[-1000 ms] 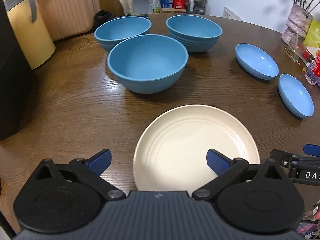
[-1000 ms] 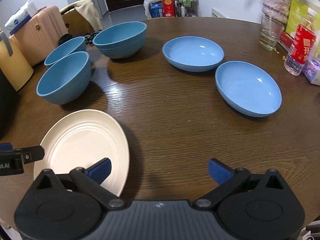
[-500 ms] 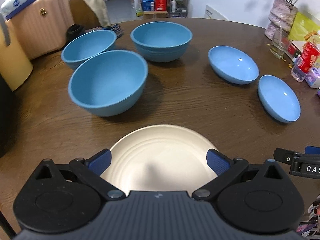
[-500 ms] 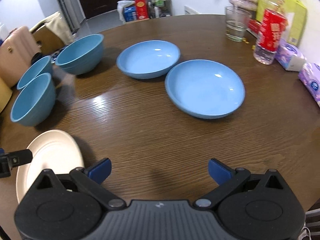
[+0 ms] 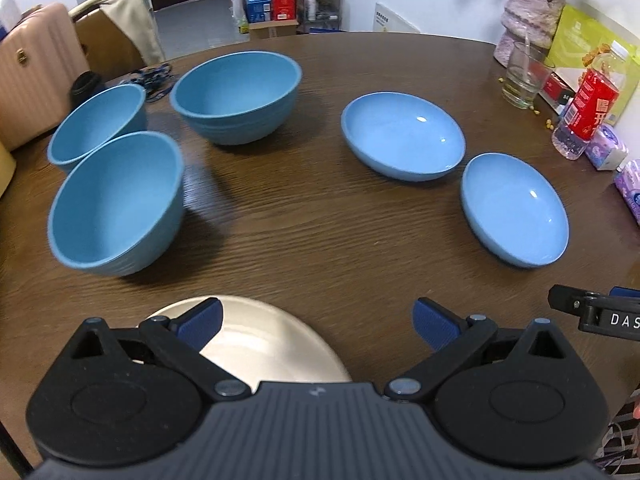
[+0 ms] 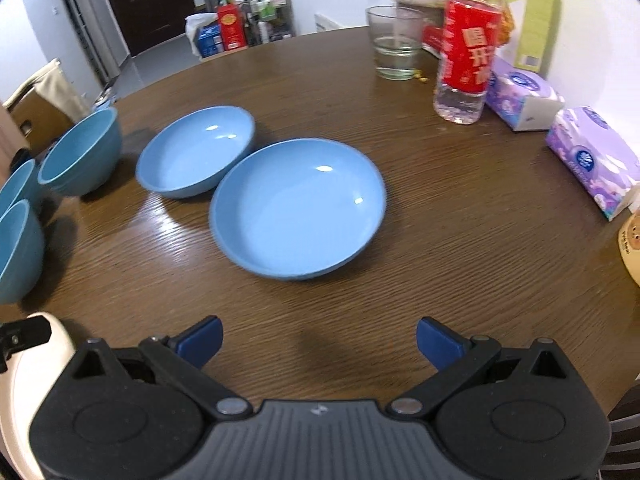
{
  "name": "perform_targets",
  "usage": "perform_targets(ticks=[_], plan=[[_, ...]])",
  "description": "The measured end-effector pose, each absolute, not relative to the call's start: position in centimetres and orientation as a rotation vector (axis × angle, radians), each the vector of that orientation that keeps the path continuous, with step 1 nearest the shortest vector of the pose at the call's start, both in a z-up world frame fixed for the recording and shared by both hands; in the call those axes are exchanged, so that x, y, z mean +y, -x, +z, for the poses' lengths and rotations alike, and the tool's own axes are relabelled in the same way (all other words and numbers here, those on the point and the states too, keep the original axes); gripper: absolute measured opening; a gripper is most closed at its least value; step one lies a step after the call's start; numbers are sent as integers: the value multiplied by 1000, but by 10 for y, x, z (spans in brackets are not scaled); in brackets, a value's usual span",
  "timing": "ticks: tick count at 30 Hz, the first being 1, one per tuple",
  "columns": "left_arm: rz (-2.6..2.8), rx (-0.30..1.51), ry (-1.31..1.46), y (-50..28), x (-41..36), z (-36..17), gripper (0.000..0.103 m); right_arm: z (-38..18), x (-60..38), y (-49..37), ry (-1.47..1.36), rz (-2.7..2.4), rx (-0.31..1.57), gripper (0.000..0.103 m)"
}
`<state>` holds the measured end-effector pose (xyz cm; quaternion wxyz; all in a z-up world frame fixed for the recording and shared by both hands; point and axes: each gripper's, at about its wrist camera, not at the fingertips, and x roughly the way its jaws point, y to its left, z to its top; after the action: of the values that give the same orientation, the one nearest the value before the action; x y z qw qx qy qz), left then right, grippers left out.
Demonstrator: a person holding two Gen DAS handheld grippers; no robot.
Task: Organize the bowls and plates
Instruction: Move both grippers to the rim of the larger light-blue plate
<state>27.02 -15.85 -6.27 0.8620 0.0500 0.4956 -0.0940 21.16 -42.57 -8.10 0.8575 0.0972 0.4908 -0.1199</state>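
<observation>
Three deep blue bowls stand on the round brown table (image 5: 320,240): a near one (image 5: 114,204), a far left one (image 5: 96,124) and a larger one (image 5: 236,96). Two shallow blue plates lie to the right, one farther (image 5: 402,136) and one nearer (image 5: 514,208). A cream plate (image 5: 264,344) lies just under my left gripper (image 5: 316,320), which is open and holds nothing. My right gripper (image 6: 318,340) is open too, facing the nearer blue plate (image 6: 298,208), with the farther one (image 6: 196,156) behind it. The cream plate's edge (image 6: 44,356) shows at the lower left.
Along the table's right side stand a glass (image 6: 394,44), a red-labelled bottle (image 6: 466,52), tissue packs (image 6: 592,164) and a vase (image 5: 528,20). A pink suitcase (image 5: 36,76) and a chair with cloth (image 5: 116,36) stand beyond the table's left edge.
Both grippers have swung to the right. The cream plate has slid toward the lower left of both views, and the shallow blue plates have come nearer the centre. Both stay open.
</observation>
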Motion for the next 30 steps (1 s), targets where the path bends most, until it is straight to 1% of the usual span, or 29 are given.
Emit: perform_targets(ticks=[15,30], plan=[[-222,1063,-125,-312,-227,-78,103,-91,-479,-248,-203,-282,1042,103],[-210,1111,-125,-352,-267,-104,103,-110,-502,-284,-190,-295,1066,103]])
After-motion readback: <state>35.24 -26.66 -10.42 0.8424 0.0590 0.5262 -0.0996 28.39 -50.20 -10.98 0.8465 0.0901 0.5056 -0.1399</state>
